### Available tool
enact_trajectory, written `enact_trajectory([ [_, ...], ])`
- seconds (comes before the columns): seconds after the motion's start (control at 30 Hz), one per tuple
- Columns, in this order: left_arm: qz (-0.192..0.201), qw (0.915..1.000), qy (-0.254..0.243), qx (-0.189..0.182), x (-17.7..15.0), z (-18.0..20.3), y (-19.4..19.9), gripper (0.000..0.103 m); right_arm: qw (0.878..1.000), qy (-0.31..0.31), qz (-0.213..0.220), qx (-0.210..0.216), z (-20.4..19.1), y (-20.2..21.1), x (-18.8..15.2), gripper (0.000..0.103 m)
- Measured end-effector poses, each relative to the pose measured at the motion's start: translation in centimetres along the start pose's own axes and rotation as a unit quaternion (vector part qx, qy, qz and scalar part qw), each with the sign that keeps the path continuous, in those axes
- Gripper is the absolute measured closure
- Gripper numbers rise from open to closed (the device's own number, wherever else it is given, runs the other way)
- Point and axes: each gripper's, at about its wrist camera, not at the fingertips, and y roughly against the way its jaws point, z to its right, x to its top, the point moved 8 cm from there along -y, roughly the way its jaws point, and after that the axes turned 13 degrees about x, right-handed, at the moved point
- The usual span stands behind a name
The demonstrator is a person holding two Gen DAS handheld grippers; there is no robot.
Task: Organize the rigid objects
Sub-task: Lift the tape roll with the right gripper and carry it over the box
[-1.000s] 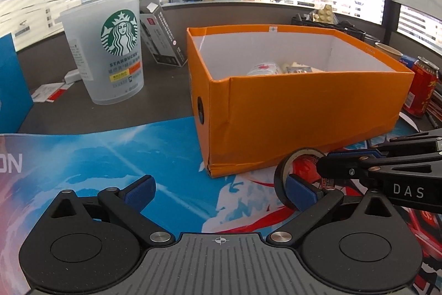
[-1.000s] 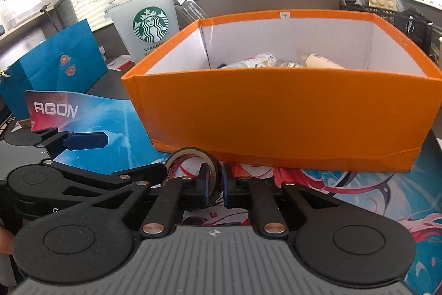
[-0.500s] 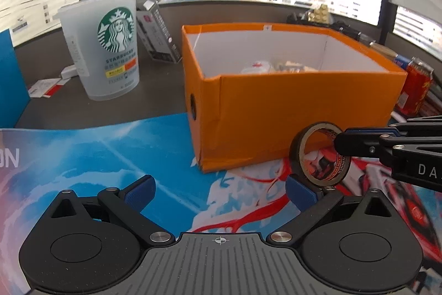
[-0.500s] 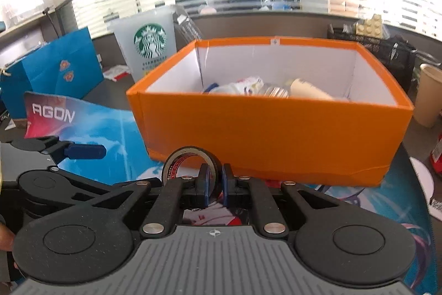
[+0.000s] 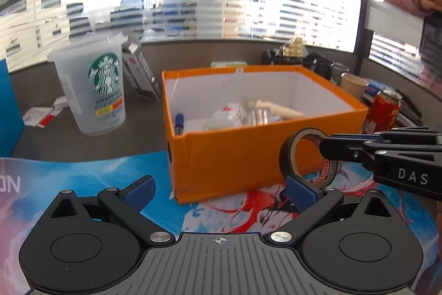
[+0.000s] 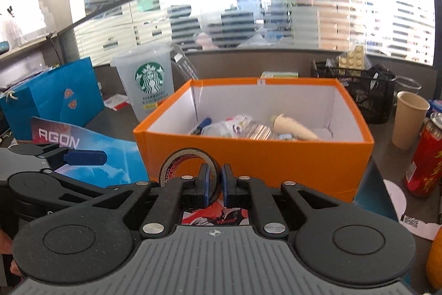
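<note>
My right gripper [image 6: 215, 185] is shut on a roll of black tape [image 6: 176, 161] and holds it in the air in front of the orange box [image 6: 257, 159]. In the left wrist view the tape [image 5: 287, 154] hangs from the right gripper [image 5: 328, 147] before the box's front wall [image 5: 229, 154]. The box holds a blue pen [image 5: 179, 122], a clear bottle [image 5: 229, 115] and a beige tube [image 6: 292, 127]. My left gripper [image 5: 218, 192] is open and empty, low over the blue mat [image 5: 83, 173].
A Starbucks cup [image 5: 94, 90] stands left of the box, a dark carton [image 5: 143, 73] behind it. A red can [image 5: 384, 109] and a paper cup [image 6: 408, 118] stand right of the box. A blue bag [image 6: 55, 96] is at far left, a black mesh basket [image 6: 364, 90] behind.
Both grippers have risen, so the inside of the box now shows. The right gripper has lifted the tape roll off the mat and up the box's front wall.
</note>
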Motion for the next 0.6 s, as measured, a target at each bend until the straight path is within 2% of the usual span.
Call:
enact_trajectory([
  [0.6,0.065,0.9977,-0.021,-0.001,6.2,2.9,1.3,0.001,0.997,0.038,0.054,-0.041,1.6,2.3,5.2,0.094],
])
